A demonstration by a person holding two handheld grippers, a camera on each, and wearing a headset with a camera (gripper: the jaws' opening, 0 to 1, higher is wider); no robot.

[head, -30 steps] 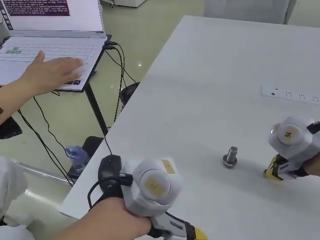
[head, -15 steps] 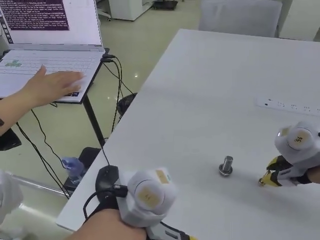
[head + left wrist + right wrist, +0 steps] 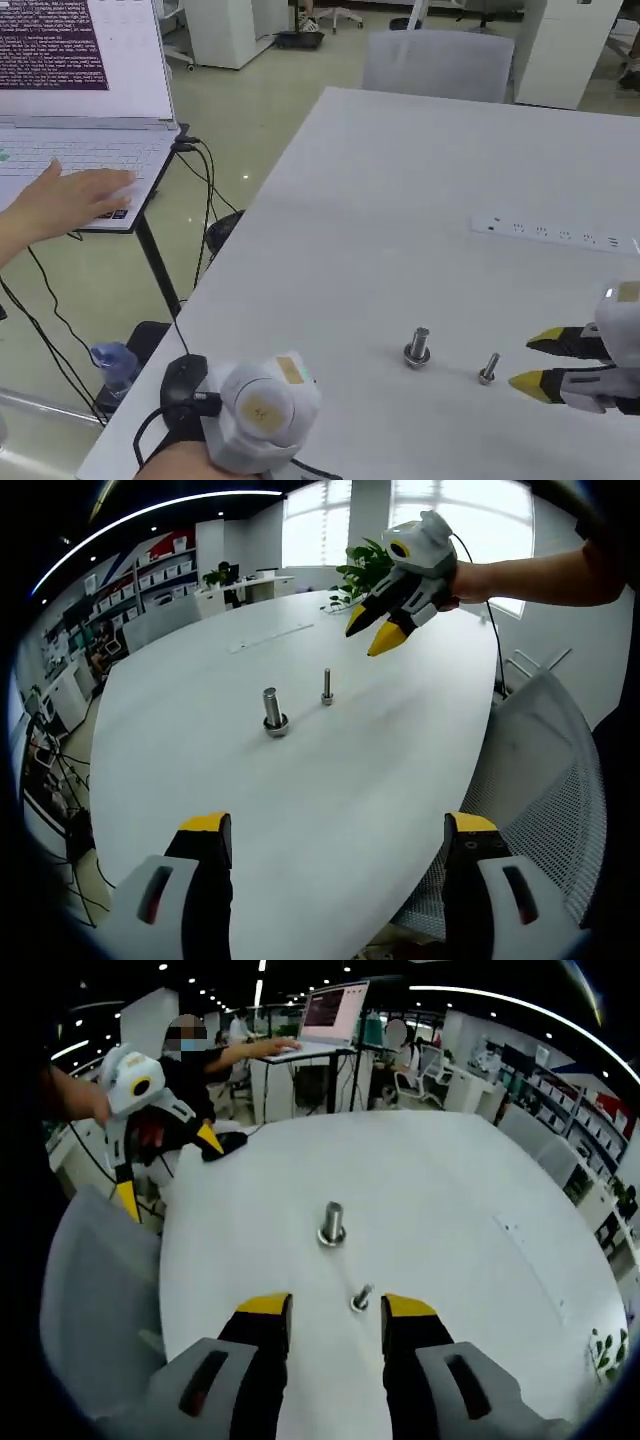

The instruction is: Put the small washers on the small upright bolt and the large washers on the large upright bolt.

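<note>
A large upright bolt stands on the white table, with a small upright bolt just to its right. My right gripper is open at the right edge, and its yellow tips point at the small bolt from a short gap away. In the right gripper view the small bolt stands just ahead of the open gripper, and the large bolt is farther on. My left gripper is wide open and holds nothing, well short of both bolts.
A white power strip lies at the back right of the table. Off the left edge, a laptop sits on a stand with a person's hand on it, and cables hang below. A grey chair stands at the far end.
My right gripper has opened and drawn back to the right, and the small bolt now stands uncovered in front of its tips. The head camera has tilted upward.
</note>
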